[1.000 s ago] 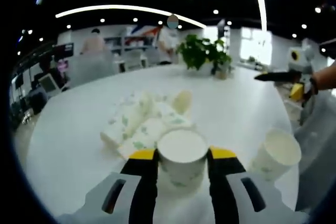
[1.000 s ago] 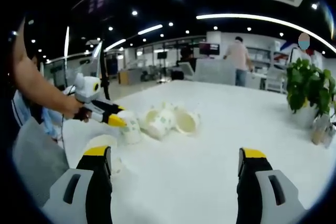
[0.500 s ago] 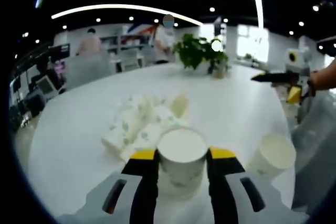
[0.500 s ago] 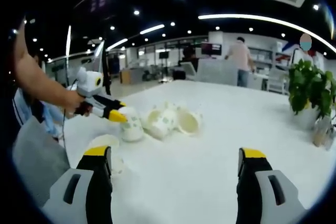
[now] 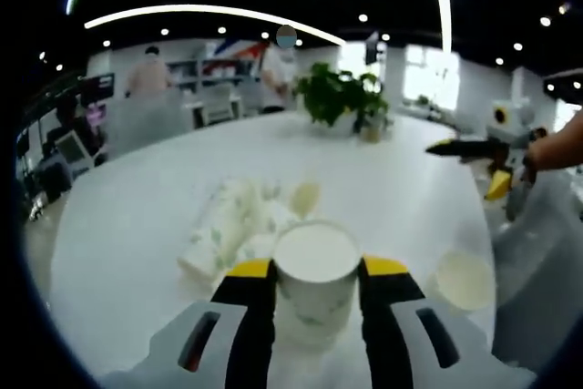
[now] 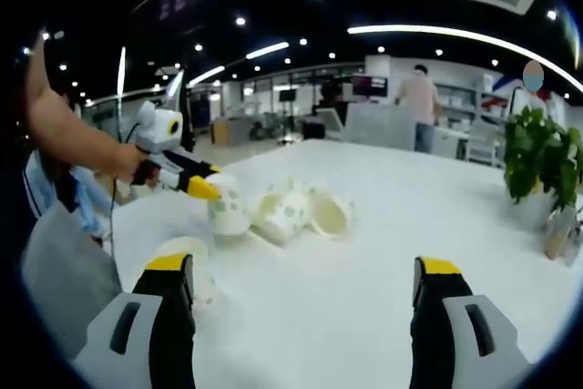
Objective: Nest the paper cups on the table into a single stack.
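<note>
Lifted a little since a second ago, the held paper cup now hangs higher over the white surface; in the right gripper view it rides clear above the tabletop where it earlier sat lower.

Going left to right in the left gripper view: a heap of toppled paper cups lies on its sides, long axes roughly along the surface, thin white walls printed with pale green leaves. Next, the left gripper has its yellow-tipped fingers closed on the upright cup, mouth up, round rim open toward the camera. To the right and lower stands a lone upright cup, mouth up, seemingly the one to drop into. It sits to the right of the left fingers, so the held cup likely has to travel rightward and come down along the vertical axis.

In the right gripper view the same lone cup stands just beside the left finger of the right gripper, whose fingers are spread wide with nothing between them. A potted plant stands far right.
</note>
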Motion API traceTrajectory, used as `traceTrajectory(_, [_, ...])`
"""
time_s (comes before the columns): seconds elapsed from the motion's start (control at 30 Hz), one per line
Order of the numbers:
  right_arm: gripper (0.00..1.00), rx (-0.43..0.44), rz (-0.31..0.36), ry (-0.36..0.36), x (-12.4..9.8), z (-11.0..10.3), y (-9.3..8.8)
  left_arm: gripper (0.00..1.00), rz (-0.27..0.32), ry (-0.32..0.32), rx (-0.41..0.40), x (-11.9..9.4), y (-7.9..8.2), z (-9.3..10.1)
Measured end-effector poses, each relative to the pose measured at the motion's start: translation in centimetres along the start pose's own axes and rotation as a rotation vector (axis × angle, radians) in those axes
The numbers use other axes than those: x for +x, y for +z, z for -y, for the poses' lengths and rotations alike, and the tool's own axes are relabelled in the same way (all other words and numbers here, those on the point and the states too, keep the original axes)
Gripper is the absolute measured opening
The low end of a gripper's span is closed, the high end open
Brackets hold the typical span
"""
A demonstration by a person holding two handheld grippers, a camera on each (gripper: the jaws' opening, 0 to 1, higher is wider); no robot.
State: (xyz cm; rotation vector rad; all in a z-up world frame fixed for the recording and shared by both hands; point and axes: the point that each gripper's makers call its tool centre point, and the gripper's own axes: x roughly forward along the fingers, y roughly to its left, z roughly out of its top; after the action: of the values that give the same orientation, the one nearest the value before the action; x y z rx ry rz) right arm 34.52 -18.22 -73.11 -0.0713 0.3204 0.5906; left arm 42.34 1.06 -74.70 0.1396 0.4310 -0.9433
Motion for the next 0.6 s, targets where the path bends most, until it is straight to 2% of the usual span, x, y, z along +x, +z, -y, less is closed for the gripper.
traceTrajectory(0.6, [0.98,-0.020,0.002,0.011,0.4,-0.4,0.8,0.33,0.007,-0.035,0.026,-0.8,4.3,0.1])
